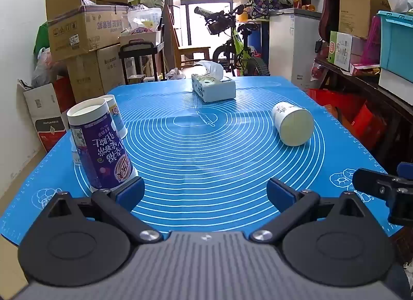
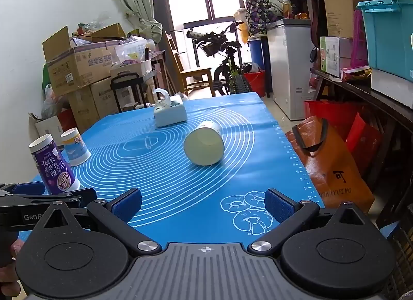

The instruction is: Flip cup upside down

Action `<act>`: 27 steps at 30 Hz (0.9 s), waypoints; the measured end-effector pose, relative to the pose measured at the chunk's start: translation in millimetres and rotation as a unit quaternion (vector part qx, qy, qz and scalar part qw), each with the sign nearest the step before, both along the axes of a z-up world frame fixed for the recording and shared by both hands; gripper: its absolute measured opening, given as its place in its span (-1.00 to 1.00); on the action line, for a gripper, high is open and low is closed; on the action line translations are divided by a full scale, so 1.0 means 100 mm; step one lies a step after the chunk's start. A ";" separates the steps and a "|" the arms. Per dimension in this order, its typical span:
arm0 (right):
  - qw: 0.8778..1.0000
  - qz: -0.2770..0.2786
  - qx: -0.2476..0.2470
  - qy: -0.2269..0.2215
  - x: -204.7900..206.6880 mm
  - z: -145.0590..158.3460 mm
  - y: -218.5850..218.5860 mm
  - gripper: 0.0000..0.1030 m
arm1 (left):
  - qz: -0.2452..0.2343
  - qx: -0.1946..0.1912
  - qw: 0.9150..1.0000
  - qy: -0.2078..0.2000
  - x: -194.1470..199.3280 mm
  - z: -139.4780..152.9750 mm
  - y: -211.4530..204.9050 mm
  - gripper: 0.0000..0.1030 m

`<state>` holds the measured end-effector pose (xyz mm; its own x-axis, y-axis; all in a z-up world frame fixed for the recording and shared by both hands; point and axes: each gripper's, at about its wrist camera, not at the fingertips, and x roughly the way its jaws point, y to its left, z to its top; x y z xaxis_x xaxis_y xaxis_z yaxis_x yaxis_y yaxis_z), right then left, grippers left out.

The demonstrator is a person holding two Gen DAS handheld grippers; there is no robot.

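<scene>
So, pre-grasp stage: no cup held yet. White paper cup point(image 2: 204, 146) lies on side on blue baking mat point(image 2: 180, 196), right of centre, well ahead of right gripper point(image 2: 203, 205), flat end facing camera. Purple cup point(image 1: 99, 145) and smaller yellow-banded cup point(image 1: 116, 115) already stand inverted at left. Likely next: right gripper reaches forward, pinches lying cup across body, rotates, sets rim down. Right fingers spread wide, empty. Left gripper point(image 1: 205, 192) fingers spread wide too, holding nothing; left pad point(image 1: 130, 192) just beside purple cup, contact unclear.

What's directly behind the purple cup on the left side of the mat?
A smaller white cup with a yellow band stands upside down just behind the purple cup. From the left wrist view the purple cup covers most of it; whether they touch is unclear.
</scene>
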<state>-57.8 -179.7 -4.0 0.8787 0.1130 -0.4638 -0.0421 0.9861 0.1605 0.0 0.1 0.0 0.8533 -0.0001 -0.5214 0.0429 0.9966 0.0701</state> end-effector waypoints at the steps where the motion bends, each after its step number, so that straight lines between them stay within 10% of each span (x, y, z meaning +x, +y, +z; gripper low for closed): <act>1: 1.000 0.000 0.001 0.000 0.00 0.00 0.00 0.95 | 0.000 0.003 1.000 -0.001 0.00 0.00 0.00 0.94; 27: 1.000 0.000 0.000 0.002 0.01 -0.01 -0.01 0.95 | -0.005 0.004 1.000 -0.002 -0.02 0.00 -0.03 0.94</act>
